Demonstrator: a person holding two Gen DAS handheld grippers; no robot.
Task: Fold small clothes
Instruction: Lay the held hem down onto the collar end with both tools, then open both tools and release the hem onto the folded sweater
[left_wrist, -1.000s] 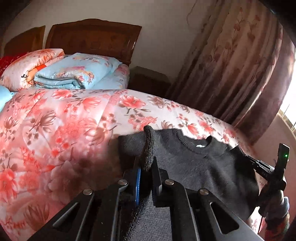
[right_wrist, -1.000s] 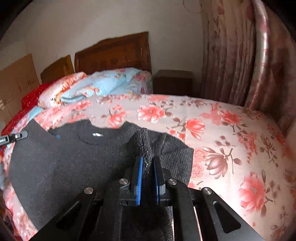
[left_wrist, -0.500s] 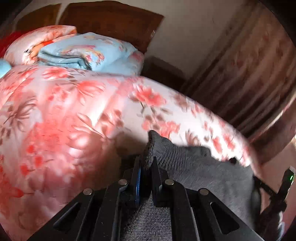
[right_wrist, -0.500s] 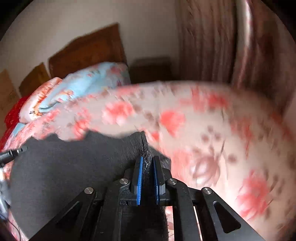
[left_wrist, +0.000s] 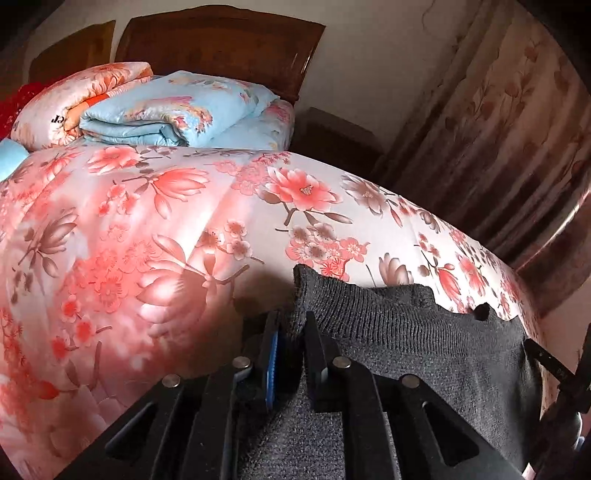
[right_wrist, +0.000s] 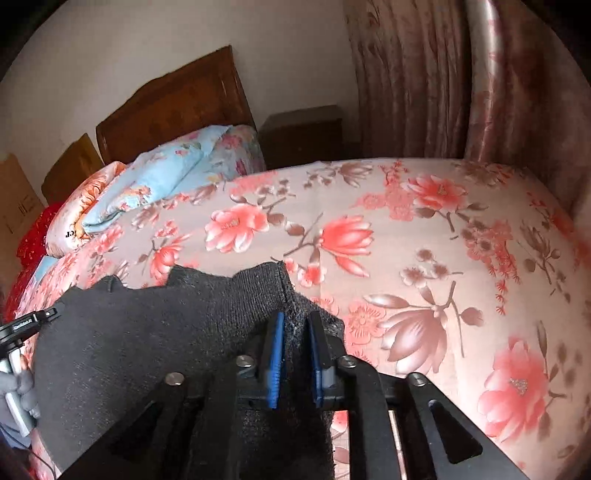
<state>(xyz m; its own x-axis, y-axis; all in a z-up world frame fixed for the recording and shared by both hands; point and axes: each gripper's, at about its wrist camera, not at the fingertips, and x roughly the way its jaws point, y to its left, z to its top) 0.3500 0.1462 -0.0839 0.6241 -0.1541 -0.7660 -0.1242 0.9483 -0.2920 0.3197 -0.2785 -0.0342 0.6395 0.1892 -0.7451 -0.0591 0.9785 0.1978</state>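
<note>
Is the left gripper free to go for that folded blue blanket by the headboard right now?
Probably not. The left gripper is shut on the black sweater, and the blue blanket lies far up the bed. The path is bare, but it must let go first.

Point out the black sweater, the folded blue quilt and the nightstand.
black sweater (left_wrist: 424, 343), left wrist view, ribbed edge.
folded blue quilt (left_wrist: 173, 110), left wrist view, top face.
nightstand (right_wrist: 301, 134), right wrist view, front panel.

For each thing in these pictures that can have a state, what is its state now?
left tongs: shut on the sweater's ribbed edge.
right tongs: shut on the sweater's other corner.
black sweater: held by both tongs, stretched between them over the bed.
floral bedspread: spread flat.
blue quilt: folded, by the headboard.
curtain: drawn closed.
</note>
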